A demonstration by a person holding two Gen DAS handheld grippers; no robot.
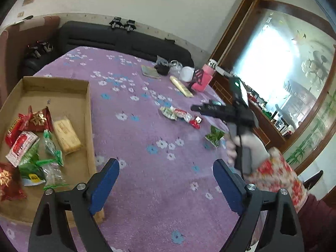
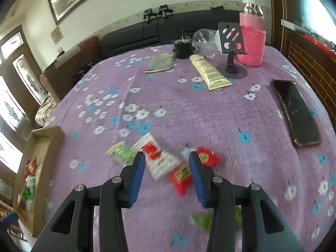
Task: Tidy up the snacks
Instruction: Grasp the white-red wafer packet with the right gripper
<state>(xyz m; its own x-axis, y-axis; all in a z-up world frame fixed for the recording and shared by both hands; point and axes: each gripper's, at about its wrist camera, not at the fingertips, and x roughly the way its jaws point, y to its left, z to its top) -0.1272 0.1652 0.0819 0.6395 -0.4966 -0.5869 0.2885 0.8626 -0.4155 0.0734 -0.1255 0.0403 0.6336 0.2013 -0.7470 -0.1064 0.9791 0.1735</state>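
Currently right tongs [image 2: 167,160] open about halfway, empty, hovering just above loose snacks on worktop [image 2: 210,113]: white-red packet [image 2: 159,161] between the pads, small red packet [image 2: 181,178] just below the right pad, red candy [image 2: 209,157] just right of it, green packet [image 2: 121,152] left. Left tongs [image 1: 166,173] wide open, empty, cardboard box [image 1: 89,113] of sorted snacks to their left. Risks: crowded packets, so closing may pinch two or clip the cloth; slick wrappers may slip.
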